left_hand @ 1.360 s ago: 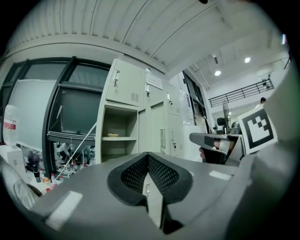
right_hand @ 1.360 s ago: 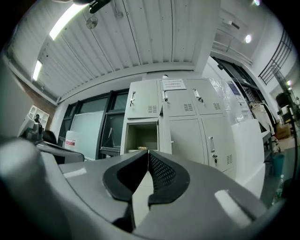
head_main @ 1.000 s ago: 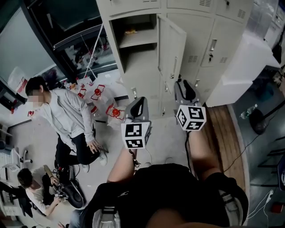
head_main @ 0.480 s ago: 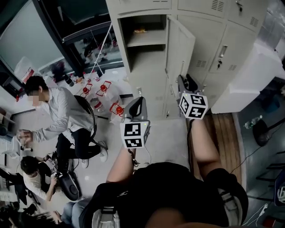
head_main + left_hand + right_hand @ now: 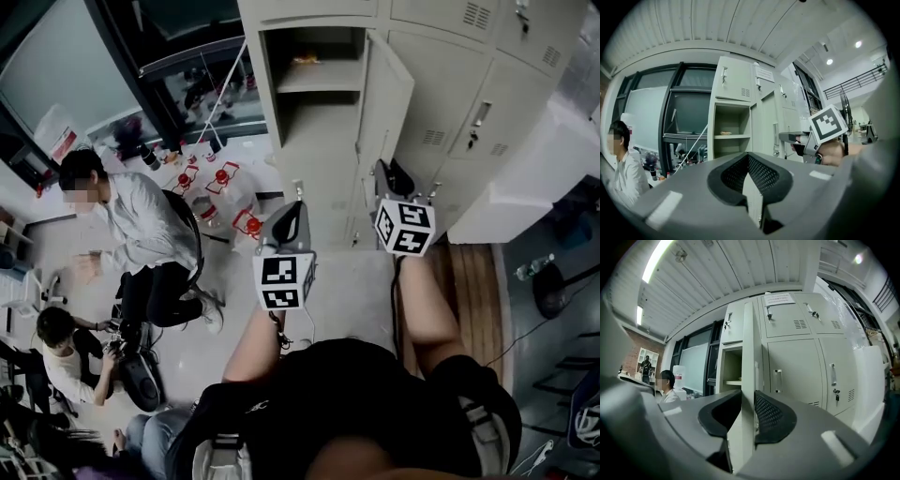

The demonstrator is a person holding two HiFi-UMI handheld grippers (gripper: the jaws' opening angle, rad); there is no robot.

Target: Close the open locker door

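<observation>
A bank of pale grey lockers (image 5: 469,56) stands ahead. One compartment (image 5: 314,89) is open, with a small item on its shelf. Its door (image 5: 386,98) swings out toward me. My right gripper (image 5: 382,171) is at the door's free edge, below the handle. In the right gripper view the door edge (image 5: 748,357) runs straight down between the jaws of that gripper (image 5: 748,397), which are closing around it; no firm press shows. My left gripper (image 5: 295,208) hangs left of the door, apart from it. Its pads (image 5: 749,161) meet at the tips and hold nothing.
A person in a white shirt (image 5: 131,220) sits on a chair at the left. Another person (image 5: 61,352) crouches below them. Red-and-white items (image 5: 220,183) lie on the floor by the lockers. A white cabinet (image 5: 530,178) and a wooden floor strip (image 5: 469,277) are at the right.
The lockers have shifted right and look a little nearer. My right gripper has stayed at the door's edge. The seated person has turned and moved an arm.
</observation>
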